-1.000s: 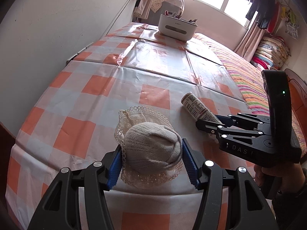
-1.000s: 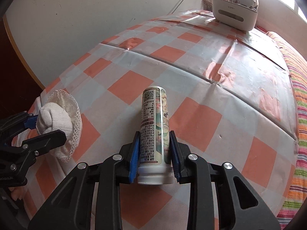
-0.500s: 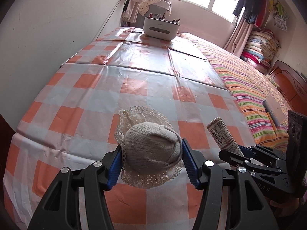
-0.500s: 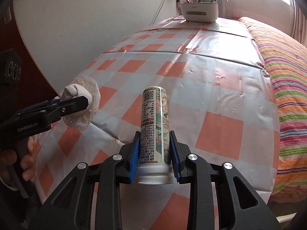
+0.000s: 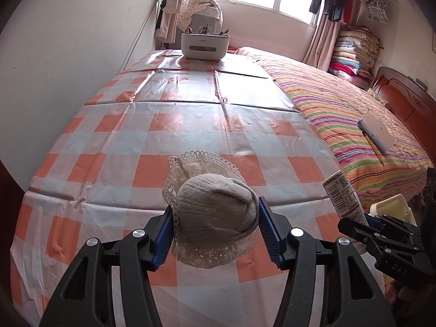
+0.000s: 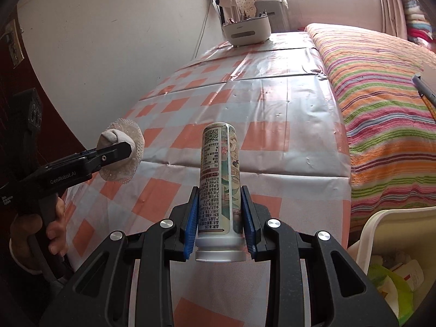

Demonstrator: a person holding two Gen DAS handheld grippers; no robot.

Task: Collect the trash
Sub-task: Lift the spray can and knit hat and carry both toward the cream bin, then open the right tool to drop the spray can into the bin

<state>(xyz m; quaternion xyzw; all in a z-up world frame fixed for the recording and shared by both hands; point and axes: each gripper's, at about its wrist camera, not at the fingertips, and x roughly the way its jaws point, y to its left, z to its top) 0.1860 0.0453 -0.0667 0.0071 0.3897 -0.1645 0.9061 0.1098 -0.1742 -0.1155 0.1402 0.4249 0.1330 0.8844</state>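
Right gripper point(image 6: 219, 215) clamps the can point(image 6: 220, 190) lengthwise, held off the table's near edge beside the bin point(image 6: 381, 234), ready to drop. Left gripper point(image 5: 215, 226) pinches the sock point(image 5: 215, 212), queued next.

Worktop point(image 5: 169, 125) cover – orange, pale blue and white checks. Balled sock point(image 5: 215, 212) cream knit, lace trim. Can point(image 6: 220, 188) white with printed floral label. Bed point(image 5: 340, 109) – multicolour stripes. Bin point(image 6: 381, 226) cream. Organizer box point(image 5: 205, 45) white.
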